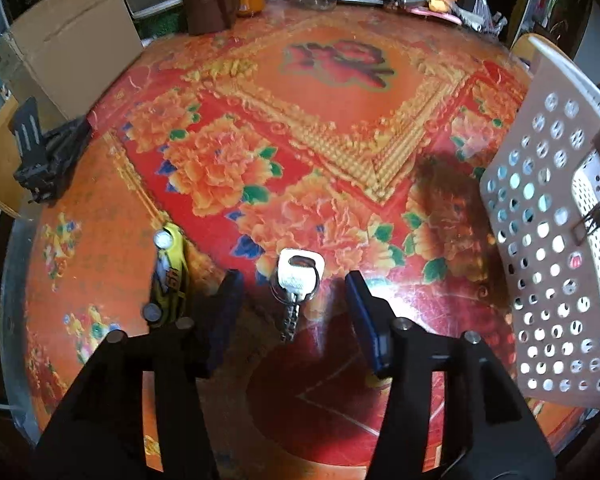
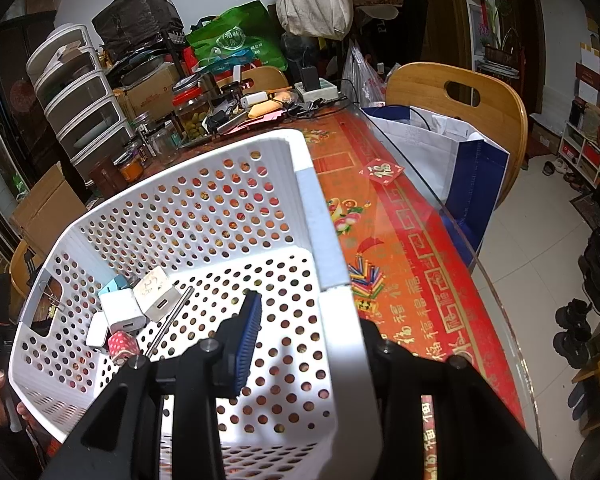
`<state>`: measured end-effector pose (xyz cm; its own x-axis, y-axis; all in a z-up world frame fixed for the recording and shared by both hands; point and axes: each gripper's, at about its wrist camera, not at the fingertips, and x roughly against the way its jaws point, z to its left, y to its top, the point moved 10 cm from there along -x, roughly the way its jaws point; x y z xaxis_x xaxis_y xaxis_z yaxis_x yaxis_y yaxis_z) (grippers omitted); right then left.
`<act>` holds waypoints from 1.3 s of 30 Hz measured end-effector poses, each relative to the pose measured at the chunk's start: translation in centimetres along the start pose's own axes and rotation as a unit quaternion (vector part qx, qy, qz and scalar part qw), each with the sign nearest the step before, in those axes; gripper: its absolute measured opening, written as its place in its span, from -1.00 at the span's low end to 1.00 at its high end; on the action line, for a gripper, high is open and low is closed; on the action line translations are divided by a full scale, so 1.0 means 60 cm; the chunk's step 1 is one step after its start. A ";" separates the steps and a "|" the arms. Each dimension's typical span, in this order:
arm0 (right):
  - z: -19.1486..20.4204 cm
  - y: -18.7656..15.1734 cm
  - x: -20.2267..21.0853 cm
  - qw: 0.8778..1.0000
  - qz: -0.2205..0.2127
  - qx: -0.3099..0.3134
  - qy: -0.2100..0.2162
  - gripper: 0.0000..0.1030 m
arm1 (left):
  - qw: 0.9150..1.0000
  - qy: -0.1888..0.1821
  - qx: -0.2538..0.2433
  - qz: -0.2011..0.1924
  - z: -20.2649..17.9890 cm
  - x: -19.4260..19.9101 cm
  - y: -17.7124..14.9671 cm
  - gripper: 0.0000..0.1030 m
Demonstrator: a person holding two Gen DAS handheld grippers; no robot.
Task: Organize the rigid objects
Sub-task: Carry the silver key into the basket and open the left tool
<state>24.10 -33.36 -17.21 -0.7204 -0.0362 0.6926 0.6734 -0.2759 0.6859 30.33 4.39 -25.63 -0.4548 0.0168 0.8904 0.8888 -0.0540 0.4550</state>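
White perforated basket gripped at rim by right gripper — chargers already in. Silver key between spread left gripper — toy car at nine o'clock, both left.

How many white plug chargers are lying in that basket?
3, clustered at the basket's left end: one farthest back, one in front of it, one partly hidden at the left. More may be hidden.

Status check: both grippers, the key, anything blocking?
Left gripper open, straddling the key on the table. Right gripper clamped on the white basket wall. Yellow toy car beside the left finger; path clear.
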 end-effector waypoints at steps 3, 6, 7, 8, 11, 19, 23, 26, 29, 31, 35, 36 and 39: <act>-0.001 0.000 -0.001 1.000 0.000 0.000 -0.001 -0.30 | 1.000 0.007 -0.007 -0.001 -0.006 0.001 -0.001 -0.56; -0.001 0.000 -0.002 1.000 0.000 0.000 -0.002 -0.30 | 1.000 0.014 -0.014 -0.008 -0.009 0.004 -0.001 -0.76; -0.001 -0.001 -0.002 1.000 0.000 0.000 -0.002 -0.30 | 1.000 0.010 -0.012 -0.010 -0.008 0.006 0.001 -0.80; -0.002 0.000 -0.002 1.000 0.000 0.001 -0.002 -0.30 | 1.000 0.010 -0.011 -0.012 -0.007 0.009 0.003 -0.87; -0.002 0.000 -0.002 1.000 0.000 0.001 -0.001 -0.30 | 1.000 0.010 -0.012 -0.014 -0.004 0.013 0.004 -0.91; -0.002 0.000 -0.001 1.000 -0.001 0.001 -0.001 -0.30 | 1.000 0.009 -0.012 -0.018 -0.005 0.020 0.001 -0.95; -0.002 0.000 -0.001 1.000 -0.001 0.000 -0.001 -0.30 | 1.000 0.010 -0.010 -0.025 -0.003 0.031 0.001 -0.96; -0.002 0.000 -0.001 1.000 -0.001 0.000 -0.001 -0.30 | 0.999 0.009 -0.005 -0.036 0.002 0.047 0.004 -0.97; -0.002 0.000 -0.001 1.000 -0.001 0.000 -0.001 -0.30 | 0.999 0.007 -0.001 -0.045 0.007 0.062 0.008 -0.97; -0.002 0.000 -0.001 1.000 -0.001 0.001 -0.001 -0.30 | 0.999 0.005 0.003 -0.051 0.010 0.073 0.009 -0.97; -0.002 0.000 -0.001 1.000 -0.001 0.000 -0.001 -0.30 | 0.998 0.003 0.007 -0.063 0.015 0.094 0.012 -0.97; -0.002 0.000 -0.001 1.000 -0.001 0.000 -0.001 -0.30 | 0.998 0.003 0.007 -0.067 0.015 0.100 0.013 -0.97; -0.002 0.000 -0.001 1.000 -0.001 0.001 -0.001 -0.30 | 0.997 0.001 0.005 -0.080 0.009 0.123 0.018 -0.97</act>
<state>24.15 -33.47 -17.29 -0.7210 -0.0336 0.6922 0.6725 -0.2749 0.6871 27.98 4.99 -18.55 -0.5905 0.0226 0.8067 0.8057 -0.0417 0.5909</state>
